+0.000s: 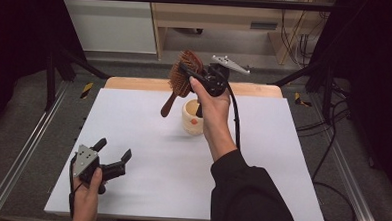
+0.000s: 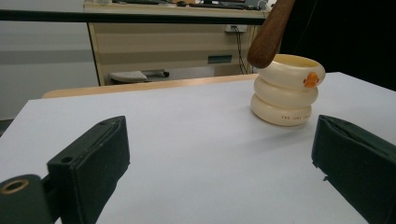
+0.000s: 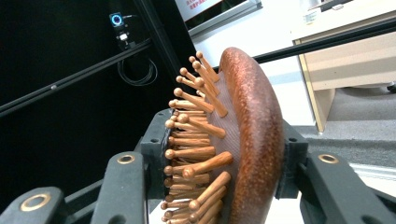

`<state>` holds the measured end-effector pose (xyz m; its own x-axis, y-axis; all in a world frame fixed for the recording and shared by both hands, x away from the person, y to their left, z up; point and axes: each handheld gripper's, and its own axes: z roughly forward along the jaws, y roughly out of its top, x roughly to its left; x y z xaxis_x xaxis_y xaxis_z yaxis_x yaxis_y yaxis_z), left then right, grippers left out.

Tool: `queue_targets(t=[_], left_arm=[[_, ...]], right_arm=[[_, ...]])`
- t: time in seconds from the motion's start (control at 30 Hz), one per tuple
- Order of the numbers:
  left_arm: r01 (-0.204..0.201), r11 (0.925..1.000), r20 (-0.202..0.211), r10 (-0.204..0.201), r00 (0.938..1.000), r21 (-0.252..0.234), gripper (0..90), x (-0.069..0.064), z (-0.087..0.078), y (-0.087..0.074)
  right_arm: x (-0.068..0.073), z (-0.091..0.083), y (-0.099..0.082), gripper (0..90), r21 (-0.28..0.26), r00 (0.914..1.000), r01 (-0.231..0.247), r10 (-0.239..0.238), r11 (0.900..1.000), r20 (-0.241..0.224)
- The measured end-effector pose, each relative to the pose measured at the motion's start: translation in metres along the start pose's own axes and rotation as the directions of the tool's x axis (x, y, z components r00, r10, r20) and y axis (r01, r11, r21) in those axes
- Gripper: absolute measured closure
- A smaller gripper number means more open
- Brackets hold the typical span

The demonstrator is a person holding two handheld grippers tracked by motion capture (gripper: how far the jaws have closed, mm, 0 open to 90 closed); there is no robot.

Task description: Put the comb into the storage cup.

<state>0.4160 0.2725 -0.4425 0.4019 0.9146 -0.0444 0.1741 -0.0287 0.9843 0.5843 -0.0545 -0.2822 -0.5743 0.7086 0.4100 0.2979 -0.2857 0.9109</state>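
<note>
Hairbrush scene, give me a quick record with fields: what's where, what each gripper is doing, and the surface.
hairbrush: wooden, pin bristles, held in the air by its head, handle hanging down toward the cup
cup: cream, ringed shape, orange mark on the side, upright on the table
right gripper: raised above the cup, jaws shut on the hairbrush head
left gripper: low at the near left of the table, jaws open, holding nothing
table: white top, wooden far edge
</note>
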Motion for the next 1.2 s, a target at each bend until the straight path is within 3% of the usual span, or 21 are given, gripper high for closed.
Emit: queue_targets(t=[0.37,1.2], left_arm=[[0.007,1.0000,0.004,-0.007,1.0000,-0.003,3.4,0.001,0.000,0.000],[0.001,1.0000,0.000,-0.001,1.0000,-0.002,3.5,0.003,0.000,0.000]], right_arm=[[-0.004,0.007,0.006,51.2,-0.005,0.9999,0.006,-0.006,1.0000,0.015],[-0.012,-0.003,0.022,51.3,-0.027,0.9988,0.023,-0.022,0.9994,0.043]])
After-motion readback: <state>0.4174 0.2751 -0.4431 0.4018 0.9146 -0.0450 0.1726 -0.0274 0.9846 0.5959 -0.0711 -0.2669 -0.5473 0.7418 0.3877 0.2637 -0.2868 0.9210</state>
